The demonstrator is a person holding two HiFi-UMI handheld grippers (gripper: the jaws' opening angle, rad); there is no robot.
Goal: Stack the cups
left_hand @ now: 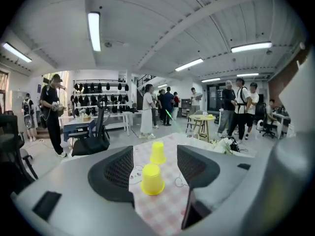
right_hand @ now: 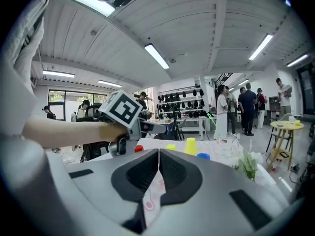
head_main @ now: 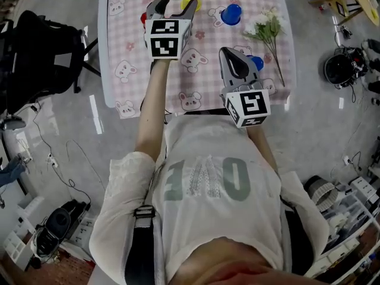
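**Centre the near yellow cup before closing**

The left hand-held gripper (head_main: 176,3) hangs above the tabletop (head_main: 208,82) with its jaws spread wide and nothing between the pads. The near yellow cup (left_hand: 152,180) stands mouth down just ahead of it, framed in the gap. Behind that cup stands a far yellow cup (left_hand: 158,153). A blue cup (head_main: 231,13) stands to its right and a red cup (right_hand: 139,148) to its left, as the head view shows them. The right hand-held gripper (right_hand: 158,156) sits on the person's side of the near yellow cup, its jaws pressed together on nothing.

The step in hand looks like the approach to a grasp. It probably goes best with the gap kept centred on the cup and the pads brought level with mid-wall. Close gently (a thin cup likely buckles), then lift straight up.
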